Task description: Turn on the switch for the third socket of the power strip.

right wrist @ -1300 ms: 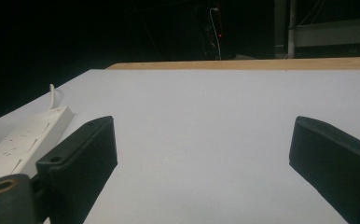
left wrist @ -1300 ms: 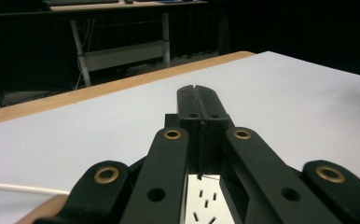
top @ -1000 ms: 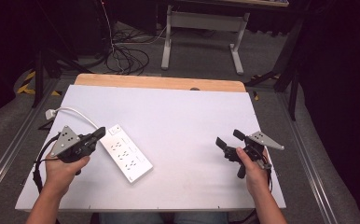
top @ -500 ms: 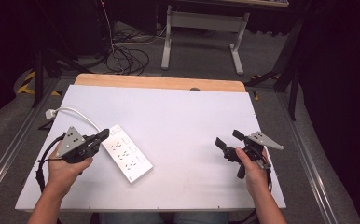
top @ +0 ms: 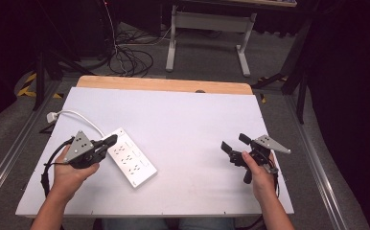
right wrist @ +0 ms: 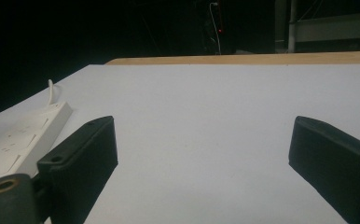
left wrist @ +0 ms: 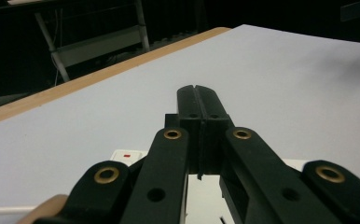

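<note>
Here the left gripper [top: 110, 140] has crept toward 3 o'clock over the last second, so that its tip now reaches the near-left end of the white power strip [top: 131, 161]; a second ago it lay just short of that end. The strip itself has not shifted: it lies on the white table [top: 192, 120] at about 8 o'clock from the table's middle, its long axis running from 10 to 4 o'clock, with its white cord [top: 77, 117] curling away toward 10 o'clock to a plug [top: 52, 116] at the table's edge. The advance suggests that work on the strip is only beginning, probably a push or a press at its switch end, whose red mark [left wrist: 127, 155] lies below the jaws in the left gripper view.

The left gripper's jaws are pressed together with nothing between them; whether the tip touches the strip or hovers just over it cannot be told. The right gripper [top: 234, 148] has stayed at about 4 o'clock, well apart from the strip, its jaws spread wide over bare table and holding nothing.
</note>
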A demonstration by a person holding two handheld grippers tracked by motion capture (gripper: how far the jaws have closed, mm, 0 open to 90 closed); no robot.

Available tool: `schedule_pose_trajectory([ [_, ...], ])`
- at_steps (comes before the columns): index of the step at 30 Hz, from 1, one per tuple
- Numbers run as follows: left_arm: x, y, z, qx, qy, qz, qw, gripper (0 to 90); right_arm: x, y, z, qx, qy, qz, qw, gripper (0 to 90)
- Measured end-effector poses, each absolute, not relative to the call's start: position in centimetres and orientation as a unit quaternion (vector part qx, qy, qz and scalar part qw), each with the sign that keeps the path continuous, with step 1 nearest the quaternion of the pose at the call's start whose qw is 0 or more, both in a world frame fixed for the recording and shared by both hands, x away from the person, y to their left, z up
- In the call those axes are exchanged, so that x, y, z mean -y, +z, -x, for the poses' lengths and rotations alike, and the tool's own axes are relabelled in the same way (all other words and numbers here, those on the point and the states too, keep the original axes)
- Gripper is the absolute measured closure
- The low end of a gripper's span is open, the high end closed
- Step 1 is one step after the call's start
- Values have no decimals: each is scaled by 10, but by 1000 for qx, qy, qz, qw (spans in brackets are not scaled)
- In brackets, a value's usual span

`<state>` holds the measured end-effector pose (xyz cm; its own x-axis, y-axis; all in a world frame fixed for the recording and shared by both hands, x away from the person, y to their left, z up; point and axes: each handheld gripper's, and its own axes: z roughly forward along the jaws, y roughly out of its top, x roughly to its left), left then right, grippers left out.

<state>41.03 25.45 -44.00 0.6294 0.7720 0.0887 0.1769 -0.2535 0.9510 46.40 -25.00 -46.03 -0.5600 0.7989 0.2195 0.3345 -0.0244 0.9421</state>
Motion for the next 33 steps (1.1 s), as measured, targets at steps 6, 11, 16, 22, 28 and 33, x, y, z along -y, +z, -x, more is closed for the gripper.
schedule_pose_trajectory([
  [6,-253,-441,-411,-319,283,-741,518,898,250,-460,-464,-669,577,-424,201,83],
  [11,-249,-442,-411,-312,283,-748,513,898,250,-460,-464,-669,576,-424,200,83],
  [16,-247,-442,-412,-308,279,-752,512,898,250,-460,-464,-669,576,-424,200,84],
  [22,-244,-443,-412,-303,275,-758,509,898,250,-461,-464,-668,576,-426,200,84],
  [28,-242,-444,-413,-299,271,-762,506,898,249,-461,-464,-670,575,-426,198,85],
  [33,-238,-445,-414,-290,270,-770,500,898,249,-461,-464,-671,574,-425,198,85],
])
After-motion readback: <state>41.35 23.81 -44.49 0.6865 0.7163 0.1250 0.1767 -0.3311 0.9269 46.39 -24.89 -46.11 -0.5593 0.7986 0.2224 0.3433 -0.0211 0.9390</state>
